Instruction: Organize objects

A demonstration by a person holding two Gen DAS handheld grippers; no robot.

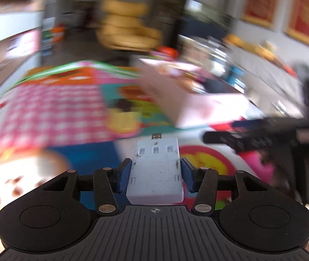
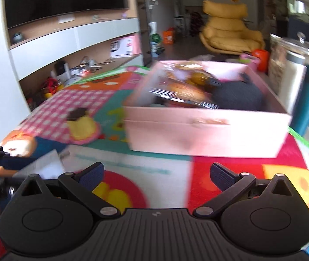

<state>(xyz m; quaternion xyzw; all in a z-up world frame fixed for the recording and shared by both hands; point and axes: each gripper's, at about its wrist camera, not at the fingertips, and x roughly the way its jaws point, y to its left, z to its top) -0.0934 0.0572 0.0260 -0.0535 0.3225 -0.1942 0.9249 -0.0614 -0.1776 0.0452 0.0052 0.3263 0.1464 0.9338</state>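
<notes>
Behind the left hand-held gripper [image 1: 155, 169] clamping a white adapter [image 1: 156, 169], motion blur hides the pink box [image 1: 198, 106].

1. The left gripper [image 1: 155, 171] points forward and downward; its two blue pads [image 1: 125, 175] sit against the sides of a white adapter [image 1: 155, 174], which it holds between them.
2. The right gripper [image 2: 156, 175] also tilts downward, its jaws spread wide with nothing between its fingers [image 2: 222, 177].
3. In the left wrist view, the right gripper appears at the right edge, blurred, its fingers reaching leftward.
</notes>
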